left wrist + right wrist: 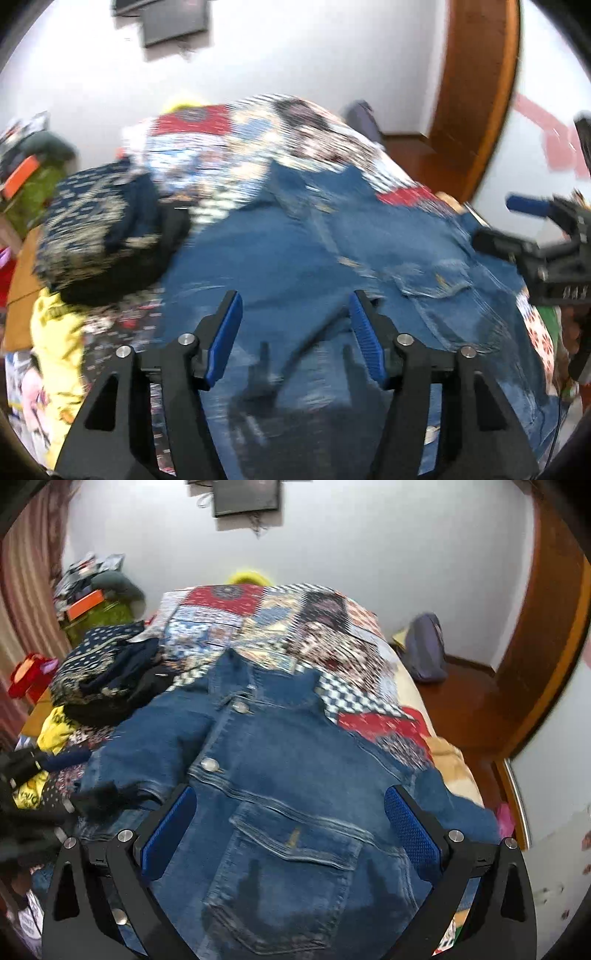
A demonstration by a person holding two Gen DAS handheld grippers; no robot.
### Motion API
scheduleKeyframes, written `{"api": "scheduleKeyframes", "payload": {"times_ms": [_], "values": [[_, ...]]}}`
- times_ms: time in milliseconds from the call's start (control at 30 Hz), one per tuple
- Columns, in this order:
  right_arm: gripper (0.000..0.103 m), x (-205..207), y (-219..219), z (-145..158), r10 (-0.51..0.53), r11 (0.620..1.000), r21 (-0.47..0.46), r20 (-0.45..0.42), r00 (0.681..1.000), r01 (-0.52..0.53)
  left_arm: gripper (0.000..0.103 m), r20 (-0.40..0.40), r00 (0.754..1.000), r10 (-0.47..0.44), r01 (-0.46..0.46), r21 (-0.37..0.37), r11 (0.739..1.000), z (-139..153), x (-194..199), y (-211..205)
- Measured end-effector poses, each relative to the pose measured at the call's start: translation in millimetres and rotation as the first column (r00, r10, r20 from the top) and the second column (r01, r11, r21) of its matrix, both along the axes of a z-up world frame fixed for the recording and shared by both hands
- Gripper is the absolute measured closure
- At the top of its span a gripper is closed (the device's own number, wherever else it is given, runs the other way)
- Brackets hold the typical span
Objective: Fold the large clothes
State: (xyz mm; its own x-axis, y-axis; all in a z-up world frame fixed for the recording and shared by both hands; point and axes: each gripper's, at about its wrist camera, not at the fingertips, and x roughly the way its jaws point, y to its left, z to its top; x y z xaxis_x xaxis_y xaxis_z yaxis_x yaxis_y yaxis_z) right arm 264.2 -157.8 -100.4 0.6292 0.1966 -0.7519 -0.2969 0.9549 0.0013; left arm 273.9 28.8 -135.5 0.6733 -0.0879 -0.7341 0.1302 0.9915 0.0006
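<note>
A blue denim jacket (280,775) lies front up on a bed, its collar at the far end and its chest pocket (295,845) nearest me. My right gripper (290,792) hangs open and wide just above the pocket, nothing between its blue pads. In the blurred left wrist view my left gripper (294,297) is also open over the jacket (295,251), and its pads do not touch the cloth. The right gripper (511,221) shows at that view's right edge. The left gripper (77,779) is a dark blur over the jacket's left sleeve.
A patchwork quilt (258,620) covers the bed. A heap of dark patterned clothes (107,672) and a yellow garment (55,731) lie left of the jacket. A purple bag (424,653) stands on the wooden floor at the right, by a brown door frame (546,627).
</note>
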Motion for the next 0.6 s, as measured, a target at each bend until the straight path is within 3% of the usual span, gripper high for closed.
{"api": "scheduleKeyframes", "payload": {"times_ms": [200, 333, 433, 600], "values": [[0.002, -8.1, 56.6, 3.8, 0.14, 0.988, -0.075, 0.031, 0.99, -0.137, 0.037, 0.05, 0.98, 0.192, -0.194, 0.038, 0.98, 11.0, -18.4, 74.0], [0.002, -18.3, 97.7, -0.3, 0.26, 0.958, -0.129, 0.023, 0.965, -0.255, 0.037, 0.022, 0.957, 0.29, -0.29, 0.027, 0.957, -0.5, -35.1, 117.3], [0.003, -27.6, 131.7, -11.8, 0.362, 0.919, -0.165, -0.005, 0.932, -0.358, 0.037, -0.019, 0.943, 0.333, -0.333, -0.001, 0.943, -13.8, -45.6, 138.9], [0.004, -37.6, 184.3, -55.5, 0.501, 0.81, -0.279, -0.129, 0.856, -0.516, 0.037, -0.08, 0.927, 0.365, -0.369, -0.031, 0.929, -36.0, -61.4, 160.4]]}}
